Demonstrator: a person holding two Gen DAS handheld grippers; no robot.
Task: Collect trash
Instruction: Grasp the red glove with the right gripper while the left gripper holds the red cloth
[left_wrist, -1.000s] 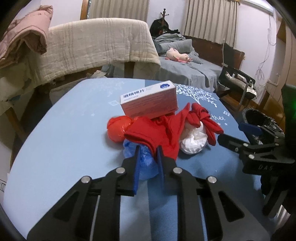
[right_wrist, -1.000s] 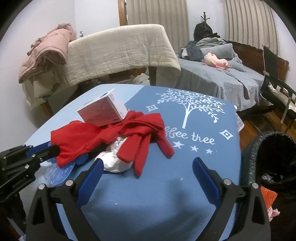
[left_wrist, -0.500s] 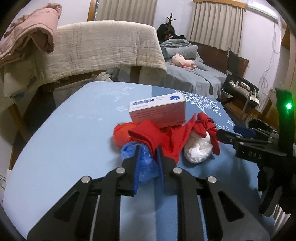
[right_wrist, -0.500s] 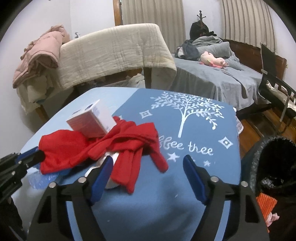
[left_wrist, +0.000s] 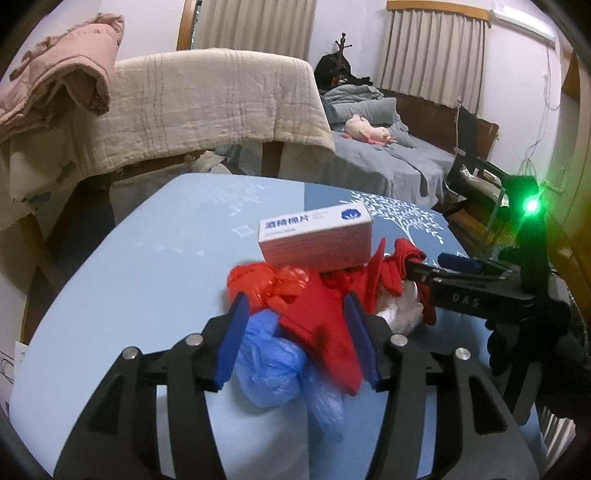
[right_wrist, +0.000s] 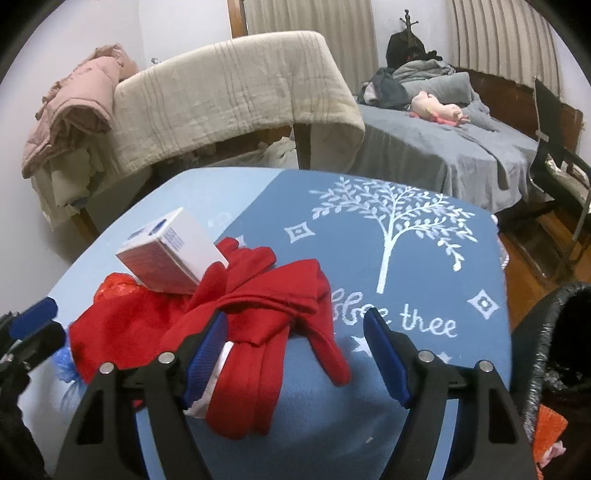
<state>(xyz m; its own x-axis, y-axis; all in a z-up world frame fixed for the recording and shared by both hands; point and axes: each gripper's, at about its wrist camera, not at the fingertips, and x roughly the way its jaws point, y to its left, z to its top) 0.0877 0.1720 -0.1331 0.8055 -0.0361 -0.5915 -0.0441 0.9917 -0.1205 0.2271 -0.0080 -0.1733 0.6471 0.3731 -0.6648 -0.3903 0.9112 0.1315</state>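
Okay, my left gripper (left_wrist: 295, 332) has its fingers apart, straddling the trash heap: the crumpled blue plastic bag (left_wrist: 273, 365) sits between the pads, with a corner of the red cloth (left_wrist: 317, 325) draped over it. Contact with the pads is unclear, blurry there. Just ahead of the fingertips lies a red plastic bag (left_wrist: 266, 284), and beyond that a white box (left_wrist: 317, 240) rests tilted on top of the pile.

My right gripper (right_wrist: 295, 347) is spread wide too, fingers either side of the cloth's (right_wrist: 258, 317) dangling strips; the left pad is touching or nearly touching the fabric, can't tell which. A white wad (left_wrist: 400, 310) is mostly buried under the cloth, only a sliver showing by my right gripper's left finger.

Open blue tablecloth (right_wrist: 406, 266) stretches ahead and right of the right fingers up to the far table edge. Further right of that finger, past the table's edge, the black trash bin (right_wrist: 554, 332) is cut off by the frame. Left of the left fingers, bare cloth runs to the near rim.
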